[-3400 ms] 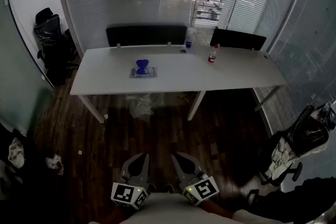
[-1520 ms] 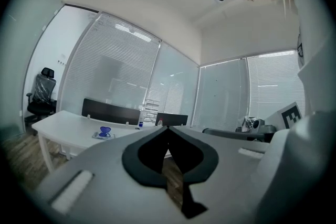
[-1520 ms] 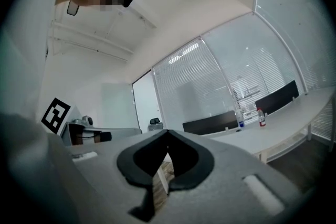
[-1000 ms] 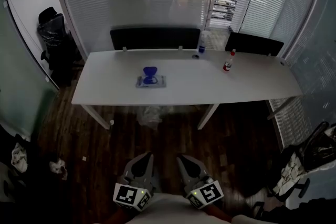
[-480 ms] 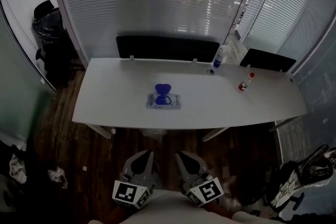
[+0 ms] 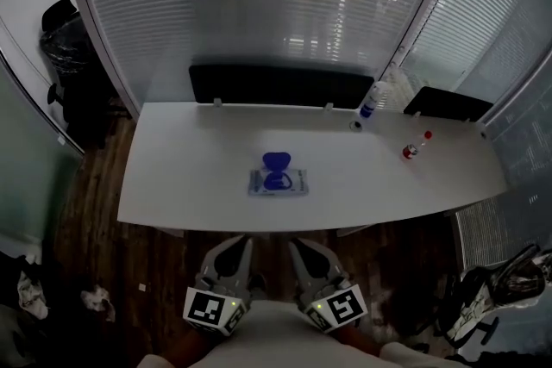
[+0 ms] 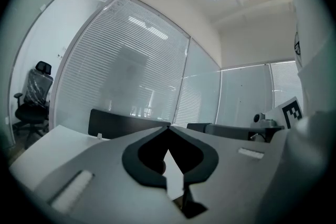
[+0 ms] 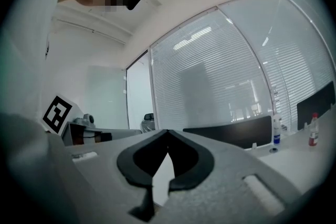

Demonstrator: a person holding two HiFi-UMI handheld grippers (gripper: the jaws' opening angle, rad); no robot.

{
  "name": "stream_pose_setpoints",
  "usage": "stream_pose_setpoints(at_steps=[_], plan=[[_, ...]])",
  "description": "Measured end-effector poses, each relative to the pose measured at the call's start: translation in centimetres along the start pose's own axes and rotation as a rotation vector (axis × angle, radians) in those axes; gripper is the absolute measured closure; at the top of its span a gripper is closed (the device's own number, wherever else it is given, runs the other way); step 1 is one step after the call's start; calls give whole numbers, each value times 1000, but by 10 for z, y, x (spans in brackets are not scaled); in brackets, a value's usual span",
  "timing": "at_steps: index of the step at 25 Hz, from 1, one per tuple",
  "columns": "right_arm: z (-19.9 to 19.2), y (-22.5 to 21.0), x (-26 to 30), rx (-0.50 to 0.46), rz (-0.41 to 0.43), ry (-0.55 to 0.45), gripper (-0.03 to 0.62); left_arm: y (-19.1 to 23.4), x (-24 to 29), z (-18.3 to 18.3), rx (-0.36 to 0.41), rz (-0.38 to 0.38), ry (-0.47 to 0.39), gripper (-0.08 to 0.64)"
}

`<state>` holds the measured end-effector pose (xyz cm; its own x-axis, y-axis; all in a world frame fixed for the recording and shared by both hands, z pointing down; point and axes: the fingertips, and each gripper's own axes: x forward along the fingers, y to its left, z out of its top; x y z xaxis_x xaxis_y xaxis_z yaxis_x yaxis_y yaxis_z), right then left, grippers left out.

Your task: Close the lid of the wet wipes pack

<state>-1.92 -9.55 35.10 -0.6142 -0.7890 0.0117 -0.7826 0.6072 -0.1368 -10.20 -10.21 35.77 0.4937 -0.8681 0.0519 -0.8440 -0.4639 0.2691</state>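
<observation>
Your left gripper (image 6: 240, 246) and right gripper (image 6: 297, 247) are light grey. Each has two broad, flat jaws that narrow toward the tips. Black lining runs along the inner faces of the jaws and rings a spade-shaped hollow (image 7: 169, 157). A pale rectangular inset (image 7: 71, 190) sits in the flat of each jaw. At the back of each gripper is a cube (image 6: 212, 311) faced with black-and-white square markers, and small green lights (image 6: 317, 307) glow near the cube edges. You wear a white top (image 6: 274, 339), and its pale fabric also fills one side of both gripper views.
</observation>
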Motion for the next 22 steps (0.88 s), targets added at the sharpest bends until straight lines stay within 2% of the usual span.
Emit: stream_pose_setpoints(at_steps=[7, 18, 22], plan=[[-5, 3, 19, -5, 23, 12, 592, 8, 13, -1, -2, -6, 17, 558], [1, -18, 37, -40, 55, 11, 592, 13, 37, -5, 3, 20, 6, 558], [-3, -26, 43, -40, 62, 31, 592, 13, 53, -19, 34, -21, 62, 557]])
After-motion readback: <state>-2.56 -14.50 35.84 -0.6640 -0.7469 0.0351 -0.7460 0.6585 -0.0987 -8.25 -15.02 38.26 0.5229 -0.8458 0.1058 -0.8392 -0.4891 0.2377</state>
